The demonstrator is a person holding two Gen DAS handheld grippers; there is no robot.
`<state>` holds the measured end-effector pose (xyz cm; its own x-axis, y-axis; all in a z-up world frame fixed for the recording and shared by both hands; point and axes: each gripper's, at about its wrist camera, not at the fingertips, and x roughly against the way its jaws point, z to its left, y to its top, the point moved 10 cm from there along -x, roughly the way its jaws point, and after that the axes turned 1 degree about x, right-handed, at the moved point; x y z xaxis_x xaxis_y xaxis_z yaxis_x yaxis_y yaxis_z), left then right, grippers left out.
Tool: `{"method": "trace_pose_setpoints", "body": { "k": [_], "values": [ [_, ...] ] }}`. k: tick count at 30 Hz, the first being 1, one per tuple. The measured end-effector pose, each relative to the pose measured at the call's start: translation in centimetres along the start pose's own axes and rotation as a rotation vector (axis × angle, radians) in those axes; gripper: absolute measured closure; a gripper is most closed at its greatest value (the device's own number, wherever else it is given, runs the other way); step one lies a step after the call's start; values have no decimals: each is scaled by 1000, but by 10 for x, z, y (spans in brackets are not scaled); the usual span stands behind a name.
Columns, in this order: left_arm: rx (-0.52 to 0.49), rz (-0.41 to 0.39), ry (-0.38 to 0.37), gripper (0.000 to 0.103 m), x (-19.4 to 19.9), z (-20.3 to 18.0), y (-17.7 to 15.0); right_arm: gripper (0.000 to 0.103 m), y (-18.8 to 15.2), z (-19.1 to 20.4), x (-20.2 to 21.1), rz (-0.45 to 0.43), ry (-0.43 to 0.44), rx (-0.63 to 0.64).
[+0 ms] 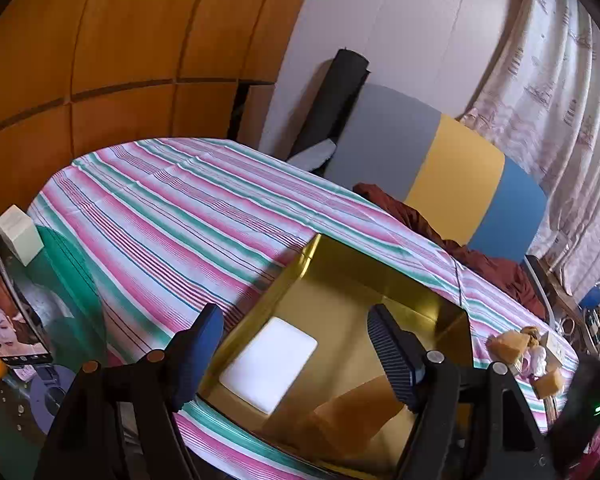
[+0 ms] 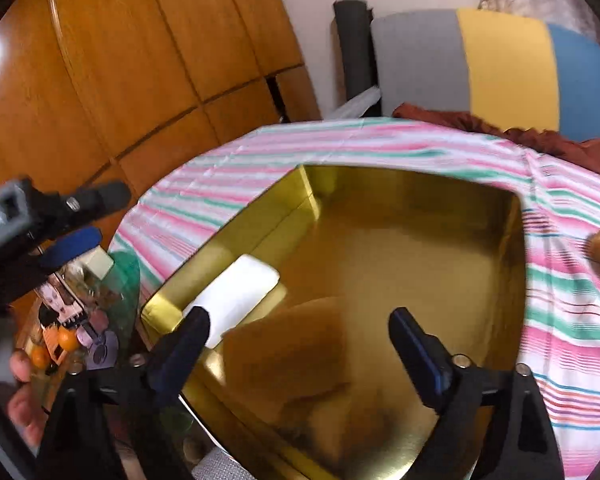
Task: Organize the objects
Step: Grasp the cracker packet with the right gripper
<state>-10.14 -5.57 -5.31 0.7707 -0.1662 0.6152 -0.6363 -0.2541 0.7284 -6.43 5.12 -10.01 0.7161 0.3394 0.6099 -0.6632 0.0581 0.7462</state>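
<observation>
Two grippers are hovering over one gold box [image 2: 400, 184] sitting on a striped cloth [image 1: 172, 208], both with jaws spread and gripping nothing. Between the right gripper [image 2: 300, 344] fingers, one tan block [image 2: 288, 356] is lying blurred on the box floor, clear of both pads; whether it is at rest cannot be told. Just beyond the left-hand finger of that gripper, one white pad [image 2: 236, 296] is lying flat against the box's near-left wall. The left gripper [image 1: 296, 348] is standing released over the same box, the white pad [image 1: 270, 364] between its fingers and the tan block [image 1: 352, 412] under its right-hand finger. Farther right of those jaws, a small heap of pieces, including at least two tan blocks [image 1: 508, 346], is waiting on the cloth outside the box. Left of the jaws, one pale carton [image 1: 18, 234] and one phone [image 1: 12, 332] are sitting on a side surface. Behind the cloth, one grey, yellow and blue headboard [image 1: 452, 176] is standing.
</observation>
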Motion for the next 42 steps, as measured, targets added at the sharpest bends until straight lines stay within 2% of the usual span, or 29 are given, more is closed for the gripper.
{"method": "trace_pose_setpoints", "body": {
  "k": [4,7,15,21,25,28,31,35,36,38,40,42],
  "values": [
    [-54,26,-30,27,-5,-21,-13,6,10,-34,49,-79,-56,-55],
    [-122,38,-75,27,-6,-47,-27,5,9,-70,82,-89,-128,-69],
    [-331,88,-214,27,0,-127,-76,5,-11,-184,145,21,-339,-99],
    [-445,162,-328,27,10,-182,-124,6,-18,-311,211,88,-593,-149],
    [-484,205,-375,27,16,-210,-151,8,-35,-384,232,182,-687,-191],
    [-502,236,-399,27,18,-227,-164,13,-58,-431,239,240,-709,-266],
    [-514,271,-419,27,17,-243,-173,14,-74,-458,238,256,-704,-305],
    [-541,311,-433,27,10,-266,-182,14,-92,-474,227,230,-632,-348],
    [-549,320,-432,27,7,-271,-185,14,-98,-477,223,247,-611,-376],
    [-556,346,-431,27,-3,-282,-190,23,-103,-481,218,267,-589,-410],
    [-554,371,-427,27,-16,-293,-195,27,-103,-482,215,271,-581,-407],
    [-547,391,-425,27,-30,-304,-198,37,-105,-480,210,284,-559,-407]
  ]
}}
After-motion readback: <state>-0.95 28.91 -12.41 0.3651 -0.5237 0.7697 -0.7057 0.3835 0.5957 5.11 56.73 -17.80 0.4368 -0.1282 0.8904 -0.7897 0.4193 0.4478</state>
